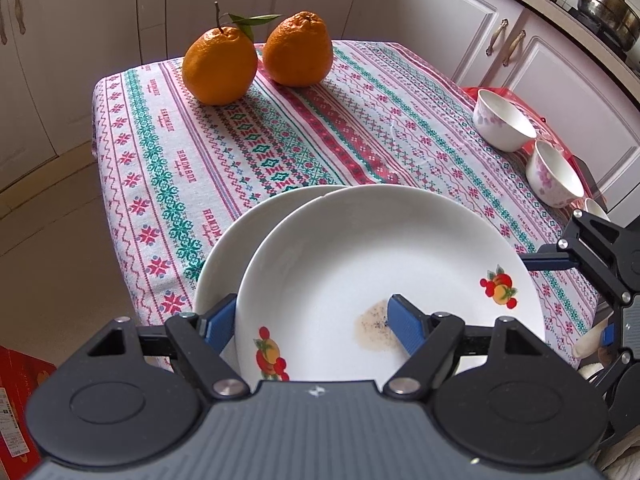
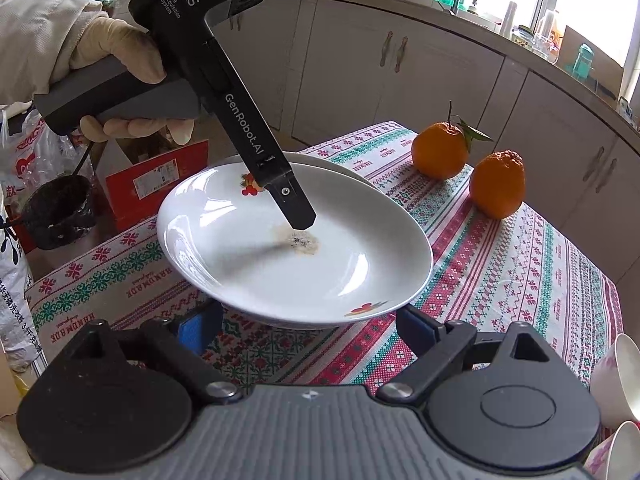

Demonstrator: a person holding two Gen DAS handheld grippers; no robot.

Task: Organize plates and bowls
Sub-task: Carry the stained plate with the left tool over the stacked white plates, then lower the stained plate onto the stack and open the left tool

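A white plate with fruit decals and a brown stain [image 1: 360,264] [image 2: 280,264] hangs tilted above the patterned tablecloth [image 1: 280,136]. My left gripper [image 1: 311,324] is shut on its rim. One finger [image 2: 294,204] presses inside by the stain, and the other sits outside the rim, hidden in the right wrist view. A second white plate [image 1: 224,248] [image 2: 328,164] lies under it on the table. My right gripper [image 2: 308,326] stands open, its pads below the held plate's near rim. Floral bowls [image 1: 504,120] [image 1: 554,176] stand at the table's right side.
Two oranges [image 1: 220,64] [image 1: 298,48] sit at the table's far end. A gloved hand [image 2: 120,52] holds the left gripper. A red box [image 2: 156,184] and a dark bucket [image 2: 60,212] stand on the floor beside the table. White cabinets [image 1: 460,20] surround it.
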